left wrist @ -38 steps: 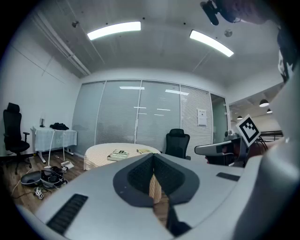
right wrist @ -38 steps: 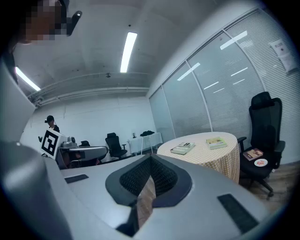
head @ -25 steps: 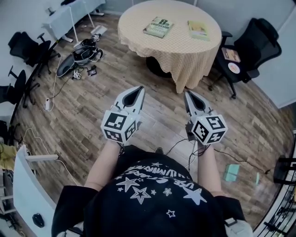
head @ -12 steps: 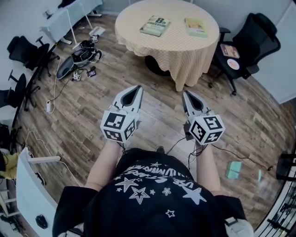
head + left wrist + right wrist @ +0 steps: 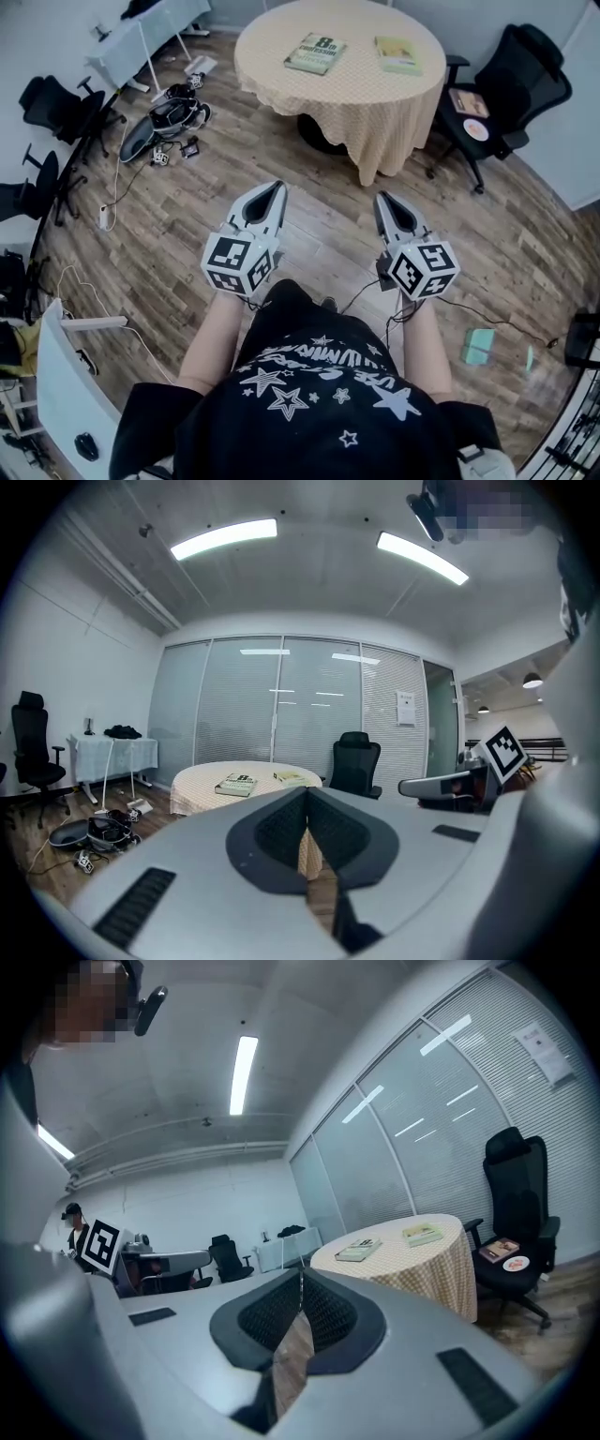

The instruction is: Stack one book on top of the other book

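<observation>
My left claw (image 5: 273, 190) and my right claw (image 5: 385, 201) are both shut tight, with nothing in them. I hold them over the floor (image 5: 187, 234). Well ahead is the table (image 5: 361, 94). The green book (image 5: 315, 53) lies on it, left of the yellow book (image 5: 397, 54), not touching.

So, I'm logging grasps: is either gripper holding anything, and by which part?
Nothing is held: the left gripper and right gripper are both shut and empty.
</observation>
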`<state>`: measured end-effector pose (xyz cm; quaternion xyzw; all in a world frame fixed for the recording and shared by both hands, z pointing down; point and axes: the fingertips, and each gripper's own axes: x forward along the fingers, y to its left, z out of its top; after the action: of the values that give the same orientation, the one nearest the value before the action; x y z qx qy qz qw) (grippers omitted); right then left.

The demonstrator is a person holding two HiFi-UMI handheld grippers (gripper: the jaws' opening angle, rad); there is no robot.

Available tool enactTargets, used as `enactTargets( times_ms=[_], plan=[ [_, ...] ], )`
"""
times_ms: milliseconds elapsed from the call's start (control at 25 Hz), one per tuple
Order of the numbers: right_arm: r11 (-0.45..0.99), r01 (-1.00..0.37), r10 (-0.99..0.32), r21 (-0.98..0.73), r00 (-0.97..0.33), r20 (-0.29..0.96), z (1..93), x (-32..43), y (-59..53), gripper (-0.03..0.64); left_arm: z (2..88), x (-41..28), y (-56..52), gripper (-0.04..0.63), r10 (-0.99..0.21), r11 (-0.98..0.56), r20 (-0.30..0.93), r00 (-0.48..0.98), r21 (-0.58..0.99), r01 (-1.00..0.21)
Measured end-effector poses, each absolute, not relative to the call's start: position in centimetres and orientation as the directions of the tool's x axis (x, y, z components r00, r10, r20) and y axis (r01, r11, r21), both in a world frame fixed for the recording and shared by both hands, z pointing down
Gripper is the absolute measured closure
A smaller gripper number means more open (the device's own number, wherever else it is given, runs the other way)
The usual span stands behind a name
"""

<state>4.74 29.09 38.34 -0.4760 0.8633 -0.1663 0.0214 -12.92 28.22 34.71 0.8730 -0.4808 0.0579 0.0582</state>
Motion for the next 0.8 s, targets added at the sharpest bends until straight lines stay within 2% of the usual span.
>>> enactTargets(
  times_ms=[400, 800],
  plan=[
    [0.436, -0.841, -0.847, -0.322, -0.504, 0.17, 39.8, 5.9, 28.4, 0.589, 36.2, -11.2, 26.6, 0.588, -0.795, -0.578, 0.175, 0.581, 0.071, -0.813],
    [0.386, -0.859, -0.866, -0.336, -0.463, 0.19, 39.9, 5.9, 22.2, 0.589, 36.3, -12.5, 19.5, 0.588, -0.783, -0.589, 0.169, 0.599, 0.106, -0.801]
  ],
)
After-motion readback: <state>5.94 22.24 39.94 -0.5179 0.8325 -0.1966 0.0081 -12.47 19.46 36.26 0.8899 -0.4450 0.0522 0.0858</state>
